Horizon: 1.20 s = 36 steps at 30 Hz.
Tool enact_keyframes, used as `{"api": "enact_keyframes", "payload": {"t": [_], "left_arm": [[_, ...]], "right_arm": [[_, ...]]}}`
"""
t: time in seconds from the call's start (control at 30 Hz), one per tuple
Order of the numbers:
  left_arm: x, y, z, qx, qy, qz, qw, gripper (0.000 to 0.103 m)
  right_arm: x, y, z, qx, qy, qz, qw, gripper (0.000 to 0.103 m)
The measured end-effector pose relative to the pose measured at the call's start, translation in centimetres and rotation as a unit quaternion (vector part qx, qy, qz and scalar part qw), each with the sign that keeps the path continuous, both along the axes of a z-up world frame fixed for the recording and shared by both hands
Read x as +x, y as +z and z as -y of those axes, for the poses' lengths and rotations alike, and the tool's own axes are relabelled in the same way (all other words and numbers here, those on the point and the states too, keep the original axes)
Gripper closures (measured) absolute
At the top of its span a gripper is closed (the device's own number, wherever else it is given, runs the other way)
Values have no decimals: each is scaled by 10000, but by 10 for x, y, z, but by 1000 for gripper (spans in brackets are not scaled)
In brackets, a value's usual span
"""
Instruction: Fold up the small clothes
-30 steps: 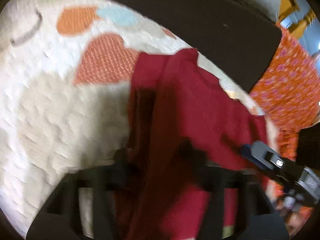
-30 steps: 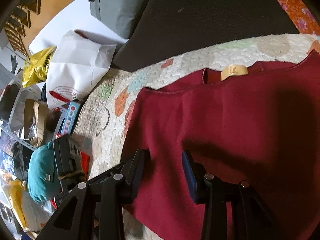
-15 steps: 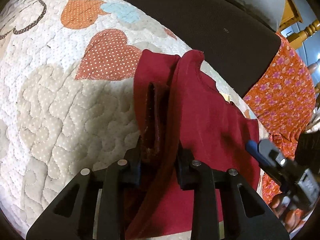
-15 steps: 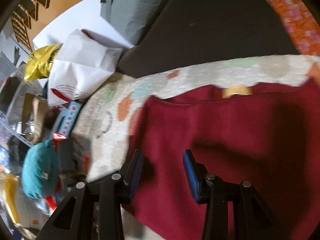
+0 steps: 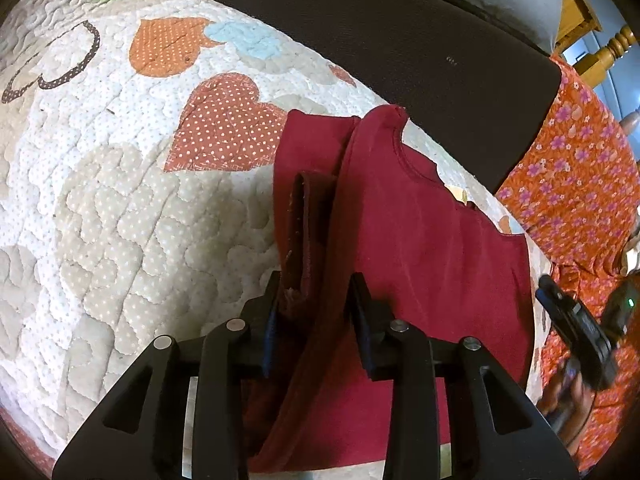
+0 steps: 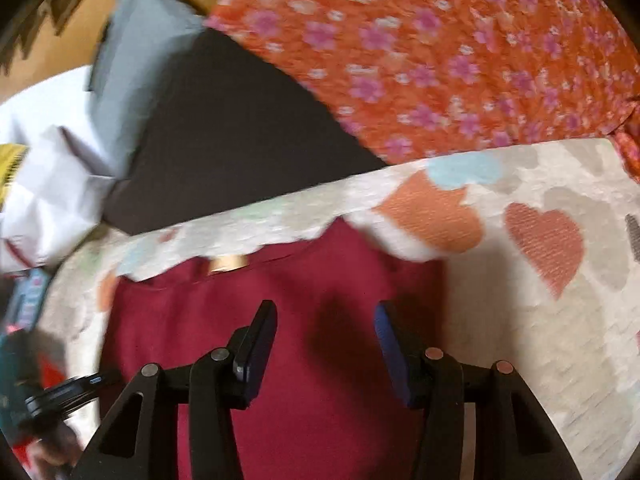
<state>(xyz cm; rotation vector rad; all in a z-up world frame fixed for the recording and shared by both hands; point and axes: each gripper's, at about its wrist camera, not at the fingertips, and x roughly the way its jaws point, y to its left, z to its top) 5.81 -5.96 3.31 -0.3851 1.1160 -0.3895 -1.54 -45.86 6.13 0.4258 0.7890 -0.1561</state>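
Spread flat, a dark red knit child's top [image 5: 432,248] is seen on a white quilted bedspread with orange and beige heart patches [image 5: 120,208]. Left of the jaws of the left gripper [image 5: 316,312], only bedspread is shown. Between those jaws, a raised fold of the top's sleeve is gathered; the jaws are opening, and the left pad is still touched by the cloth. Beyond them, a dark brown cushion [image 5: 400,40] is seen, and to the right an orange floral cloth [image 5: 572,184]. The right gripper [image 6: 326,344] is held above the top, its jaws opening with nothing caught between them, the neck label just beyond.
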Motion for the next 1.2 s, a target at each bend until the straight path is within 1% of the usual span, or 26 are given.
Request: {"api": "enact_keyframes", "payload": {"t": [0.07,0.1,0.13,0.17,0.2,0.27,0.3,0.37,0.4,0.5,0.57,0.6,0.63,0.7,0.77,0.8,0.87,0.9,0.93,0.97,1.0,1.03,1.1,1.13,1.17,1.2], "left_arm": [[2,-3,0,-14,22,-38,10000,73],[3,-4,-1,-30,38,-62,10000,73],[3,-5,-1,-31,40,-78,10000,73],[3,-6,-1,-16,34,-77,10000,73],[3,-6,-1,2,19,-63,10000,73],[3,-6,0,21,-3,-51,10000,73],[4,-7,0,26,2,-59,10000,71],[4,-9,-2,32,78,-121,9999,66],[4,-9,-3,13,107,-148,9998,64],[4,-8,-8,-22,160,-205,9997,58],[2,-8,-11,-14,223,-266,9994,51],[2,-7,-12,-21,235,-297,9993,50],[1,-7,-14,-34,232,-332,9992,50],[-3,-3,-16,-67,199,-359,9991,50],[-9,2,-20,-29,138,-294,9995,50],[-12,4,-21,37,99,-242,9997,50],[-16,5,-24,172,53,-198,9996,50],[-16,5,-25,165,35,-216,9996,49],[-16,4,-28,129,24,-273,9995,49],[-16,3,-33,88,24,-361,9993,49],[-16,3,-35,89,11,-420,9991,49],[-15,4,-38,172,-62,-484,9987,49],[-14,8,-42,401,-312,-454,9977,49],[-15,10,-46,511,-423,-419,9969,48],[-16,11,-50,600,-429,-412,9964,48],[-17,13,-55,726,-419,-396,9957,48]], "right_arm": [[15,-12,15,-24,47,-203,9998,54],[25,-20,22,-63,54,-370,9993,57],[31,-27,27,-44,103,-461,9989,77],[36,-31,29,-38,170,-530,9984,87],[36,-30,29,-105,170,-511,9985,91],[33,-24,27,-462,91,-383,9982,92],[34,-26,26,-651,20,-452,9969,92],[38,-38,26,-651,24,-686,9955,92],[38,-37,27,-594,-16,-647,9961,91],[29,-15,22,-495,-148,-452,9976,85],[21,3,11,-305,-161,-199,9992,73],[19,13,2,-93,-45,-76,9999,64],[20,21,-10,158,153,-15,9998,60],[28,27,-36,573,630,27,9964,60],[40,28,-69,976,1152,-10,9885,59],[49,26,-91,1201,1432,-59,9824,59],[63,21,-130,1480,1778,-181,9727,59],[74,16,-152,1572,1926,-285,9682,55],[83,14,-168,1584,2021,-379,9657,52],[95,10,-191,1478,2096,-528,9651,51],[103,8,-205,1333,2125,-602,9662,45],[114,5,-221,1099,2197,-683,9669,37],[131,-2,-253,552,2330,-918,9666,34],[140,-7,-262,377,2356,-1018,9658,33],[148,-10,-271,203,2376,-1126,9646,32],[153,-13,-279,-57,2361,-1251,9636,29]]}}
